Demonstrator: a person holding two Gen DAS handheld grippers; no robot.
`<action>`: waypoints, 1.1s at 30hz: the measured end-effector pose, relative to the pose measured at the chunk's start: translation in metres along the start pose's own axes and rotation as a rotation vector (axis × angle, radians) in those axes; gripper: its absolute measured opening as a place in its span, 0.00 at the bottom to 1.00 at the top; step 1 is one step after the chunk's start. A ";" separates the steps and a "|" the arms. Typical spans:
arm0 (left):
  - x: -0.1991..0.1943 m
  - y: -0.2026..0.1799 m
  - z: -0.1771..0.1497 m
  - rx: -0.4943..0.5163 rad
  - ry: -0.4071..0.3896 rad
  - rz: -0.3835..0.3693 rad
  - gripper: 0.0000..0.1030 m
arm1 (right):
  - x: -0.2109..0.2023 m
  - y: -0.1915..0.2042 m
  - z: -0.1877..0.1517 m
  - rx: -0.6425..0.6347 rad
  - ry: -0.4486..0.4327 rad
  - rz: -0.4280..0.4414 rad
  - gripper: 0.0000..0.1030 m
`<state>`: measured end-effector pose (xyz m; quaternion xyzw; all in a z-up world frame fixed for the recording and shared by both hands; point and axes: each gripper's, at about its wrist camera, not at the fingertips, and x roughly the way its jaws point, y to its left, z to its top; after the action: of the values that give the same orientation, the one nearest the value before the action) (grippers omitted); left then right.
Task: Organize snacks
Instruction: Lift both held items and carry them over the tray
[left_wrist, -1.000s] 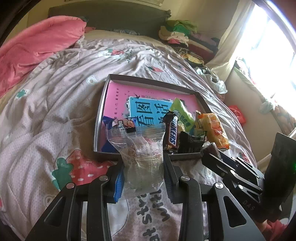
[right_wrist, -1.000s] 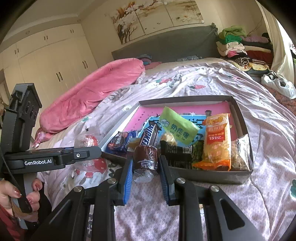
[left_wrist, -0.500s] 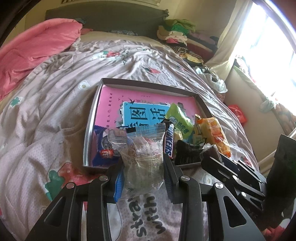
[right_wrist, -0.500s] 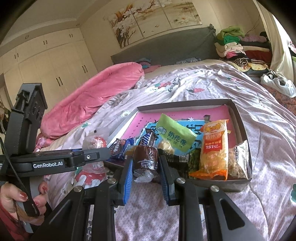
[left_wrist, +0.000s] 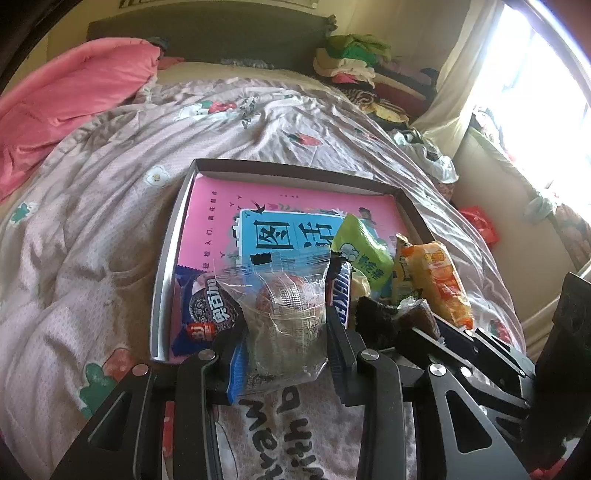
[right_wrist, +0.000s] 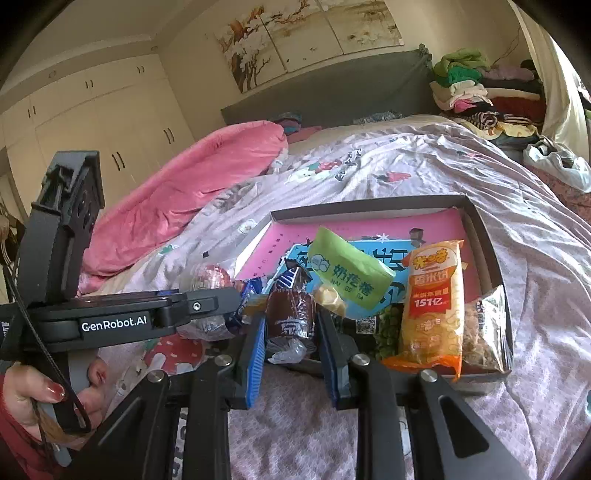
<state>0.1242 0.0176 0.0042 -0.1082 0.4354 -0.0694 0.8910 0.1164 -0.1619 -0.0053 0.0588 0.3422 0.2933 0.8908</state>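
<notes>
A clear packet (left_wrist: 286, 314) is gripped by the left gripper (left_wrist: 286, 345), a brown snack (right_wrist: 291, 314) by the right gripper (right_wrist: 291, 350); the tray (left_wrist: 164, 280) lies just beyond the fingertips; release over it is judged next.

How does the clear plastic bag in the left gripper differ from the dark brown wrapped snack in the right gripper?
The clear plastic bag is see-through and wide, bulging past the left gripper; the dark brown wrapped snack is opaque and compact in the right gripper. Both are clamped upright at the grey tray's near edge.
</notes>
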 end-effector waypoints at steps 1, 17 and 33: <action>0.001 0.000 0.001 -0.001 0.001 0.001 0.37 | 0.001 -0.001 0.000 0.001 0.001 0.001 0.27; 0.014 0.005 0.008 -0.006 0.013 0.023 0.37 | 0.020 0.003 0.001 -0.032 0.021 0.005 0.27; 0.017 0.006 0.010 -0.007 0.015 0.023 0.37 | 0.027 0.004 -0.002 -0.053 0.028 -0.023 0.27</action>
<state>0.1427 0.0211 -0.0043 -0.1056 0.4436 -0.0584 0.8881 0.1295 -0.1434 -0.0210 0.0273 0.3474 0.2929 0.8904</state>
